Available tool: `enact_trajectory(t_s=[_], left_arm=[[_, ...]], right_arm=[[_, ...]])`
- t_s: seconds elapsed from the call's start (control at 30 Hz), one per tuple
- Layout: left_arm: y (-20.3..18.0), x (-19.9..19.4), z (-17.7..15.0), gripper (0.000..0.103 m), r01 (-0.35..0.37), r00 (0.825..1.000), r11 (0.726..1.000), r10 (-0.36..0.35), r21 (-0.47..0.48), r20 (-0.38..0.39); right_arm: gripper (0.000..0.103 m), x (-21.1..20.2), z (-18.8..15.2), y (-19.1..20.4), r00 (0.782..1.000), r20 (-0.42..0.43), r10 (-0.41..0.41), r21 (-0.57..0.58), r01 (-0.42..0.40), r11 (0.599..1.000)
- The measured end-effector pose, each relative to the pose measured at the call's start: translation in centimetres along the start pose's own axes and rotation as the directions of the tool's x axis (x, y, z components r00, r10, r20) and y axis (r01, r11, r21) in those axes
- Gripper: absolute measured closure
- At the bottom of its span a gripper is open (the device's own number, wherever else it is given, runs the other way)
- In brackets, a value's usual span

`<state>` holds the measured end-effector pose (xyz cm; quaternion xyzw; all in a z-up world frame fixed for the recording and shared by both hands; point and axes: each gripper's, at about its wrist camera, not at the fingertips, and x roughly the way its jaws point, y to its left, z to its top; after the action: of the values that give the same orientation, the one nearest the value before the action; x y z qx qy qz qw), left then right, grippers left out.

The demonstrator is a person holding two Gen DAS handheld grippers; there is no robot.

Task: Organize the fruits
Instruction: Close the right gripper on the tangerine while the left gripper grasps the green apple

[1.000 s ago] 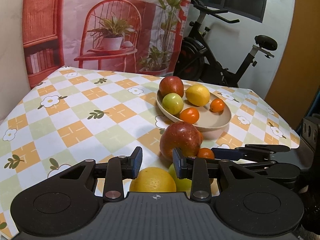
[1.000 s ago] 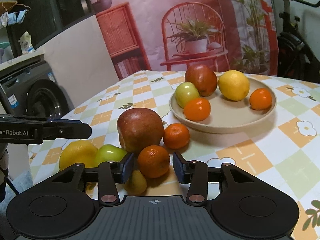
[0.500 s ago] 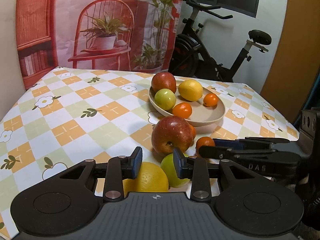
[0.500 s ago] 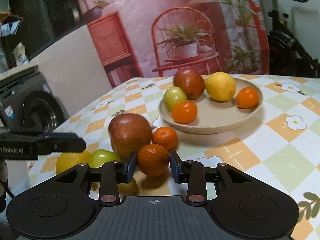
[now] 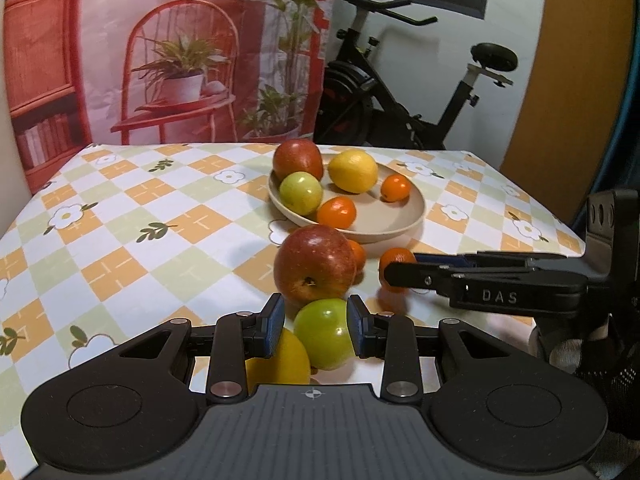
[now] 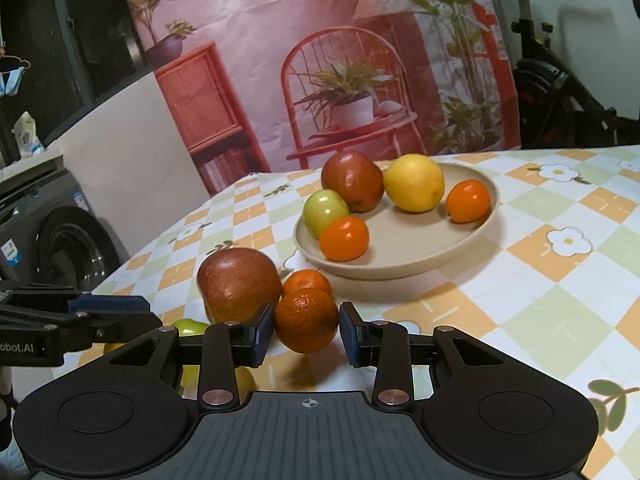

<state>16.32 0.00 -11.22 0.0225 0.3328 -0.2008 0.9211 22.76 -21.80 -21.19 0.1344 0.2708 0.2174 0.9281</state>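
Observation:
My left gripper [image 5: 316,326] is shut on a green apple [image 5: 325,332] just above the checked tablecloth, with a yellow lemon [image 5: 280,364] below its left finger. My right gripper [image 6: 306,328] is shut on a mandarin [image 6: 306,320] and holds it slightly off the cloth; it also shows in the left wrist view [image 5: 394,266]. A big red apple [image 5: 314,266] and a second mandarin [image 6: 306,282] lie between the grippers and the beige plate [image 5: 400,216]. The plate holds a red apple, a green apple, a lemon and two small oranges.
The table's right edge [image 5: 552,216] and left edge [image 5: 24,216] are close. An exercise bike [image 5: 400,100] stands behind the table. A washing machine [image 6: 48,232] is off the table's left side in the right wrist view.
The left gripper shifted right from the lemon and closed on the green apple. The right gripper closed on the mandarin and lifted it slightly.

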Motion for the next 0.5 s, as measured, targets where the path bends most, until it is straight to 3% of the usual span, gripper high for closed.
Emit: enact_trajectory(t_s=[0.17, 0.5], left_arm=[[-0.5, 0.6, 0.5, 0.067, 0.011, 0.999, 0.999, -0.009, 0.046, -0.042], [0.1, 2.6, 1.8, 0.066, 0.035, 0.984, 0.999, -0.028, 0.033, -0.176]], right_arm=[[0.07, -0.6, 0.1, -0.2, 0.999, 0.011, -0.037, -0.029, 0.037, 0.999], [0.07, -1.4, -0.2, -1.0, 0.999, 0.022, -0.042, -0.012, 0.043, 0.999]])
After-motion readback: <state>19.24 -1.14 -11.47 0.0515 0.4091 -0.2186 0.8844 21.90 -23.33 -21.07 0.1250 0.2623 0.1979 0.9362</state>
